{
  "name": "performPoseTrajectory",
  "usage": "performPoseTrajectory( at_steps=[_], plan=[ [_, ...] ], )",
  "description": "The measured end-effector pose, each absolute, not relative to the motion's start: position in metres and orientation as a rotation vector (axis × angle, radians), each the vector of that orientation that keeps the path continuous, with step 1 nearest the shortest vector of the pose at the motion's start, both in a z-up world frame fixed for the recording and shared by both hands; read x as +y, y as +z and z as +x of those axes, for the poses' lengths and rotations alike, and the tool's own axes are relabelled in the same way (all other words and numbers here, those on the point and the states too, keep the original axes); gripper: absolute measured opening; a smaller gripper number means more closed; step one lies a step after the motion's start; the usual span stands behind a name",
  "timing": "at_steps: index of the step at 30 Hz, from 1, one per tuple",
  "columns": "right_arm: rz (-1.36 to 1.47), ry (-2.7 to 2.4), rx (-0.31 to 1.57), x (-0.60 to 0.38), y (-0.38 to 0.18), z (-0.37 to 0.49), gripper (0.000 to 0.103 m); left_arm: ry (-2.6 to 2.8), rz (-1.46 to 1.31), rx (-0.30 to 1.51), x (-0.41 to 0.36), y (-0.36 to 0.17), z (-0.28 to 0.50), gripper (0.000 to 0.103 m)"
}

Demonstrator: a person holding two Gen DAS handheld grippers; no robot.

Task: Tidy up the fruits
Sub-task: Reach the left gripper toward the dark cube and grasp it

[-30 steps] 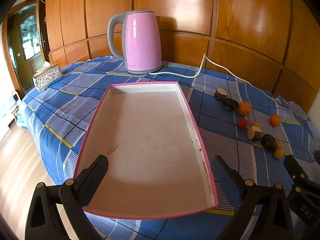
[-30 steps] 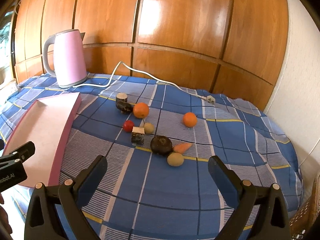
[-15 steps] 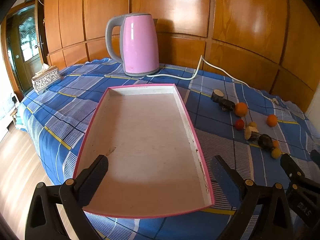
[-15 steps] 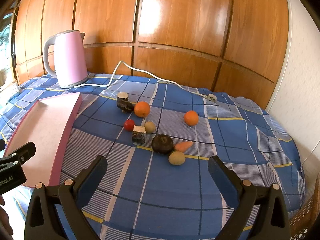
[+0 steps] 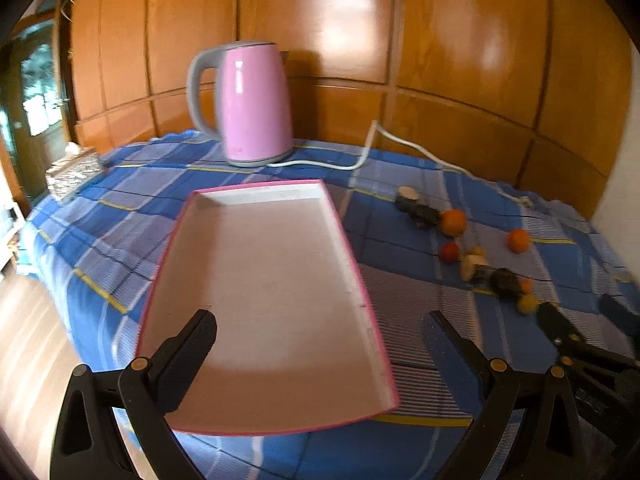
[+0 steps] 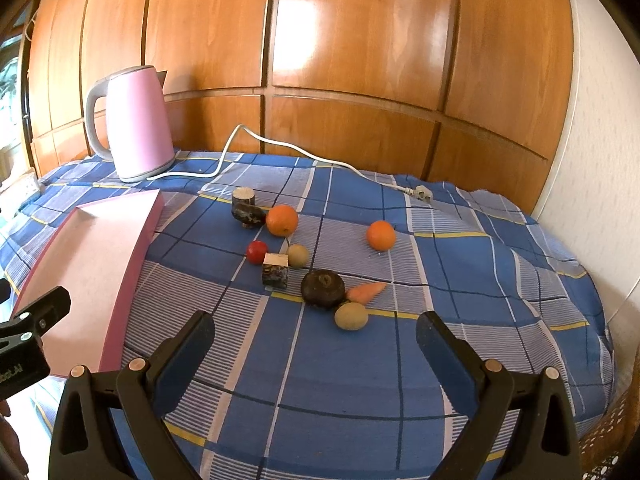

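Fruit cluster ahead of my right tongs [image 6: 314, 336]; tray [image 5: 360, 292] under my left tongs [image 5: 318, 332].
Both tongs gape empty. The nearest fruit, a yellow-green one [image 6: 351, 316], lies on the bench just beyond my right tips.

Left tool [image 5: 318, 334] & right tool [image 6: 314, 334] both spread wide, nothing held.

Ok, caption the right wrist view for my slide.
Open right gripper faces scattered fruits on a blue plaid cloth, pink tray alongside.
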State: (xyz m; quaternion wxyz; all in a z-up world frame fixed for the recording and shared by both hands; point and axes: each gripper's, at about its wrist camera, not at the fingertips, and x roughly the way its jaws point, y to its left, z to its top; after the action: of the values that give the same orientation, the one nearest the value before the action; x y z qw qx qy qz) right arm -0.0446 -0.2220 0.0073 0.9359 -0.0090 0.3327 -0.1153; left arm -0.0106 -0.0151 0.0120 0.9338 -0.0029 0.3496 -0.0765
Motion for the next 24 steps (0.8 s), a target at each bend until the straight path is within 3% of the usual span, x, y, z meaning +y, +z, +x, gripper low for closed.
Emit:
performPoseTrajectory(
  at_steps=[24],
  plan=[
    [0.216,-0.431,0.789,-0.351,-0.02,-0.056,0.102,-0.546,0.153,0.907,-0.109,0.006,0.027,0.103]
  ],
)
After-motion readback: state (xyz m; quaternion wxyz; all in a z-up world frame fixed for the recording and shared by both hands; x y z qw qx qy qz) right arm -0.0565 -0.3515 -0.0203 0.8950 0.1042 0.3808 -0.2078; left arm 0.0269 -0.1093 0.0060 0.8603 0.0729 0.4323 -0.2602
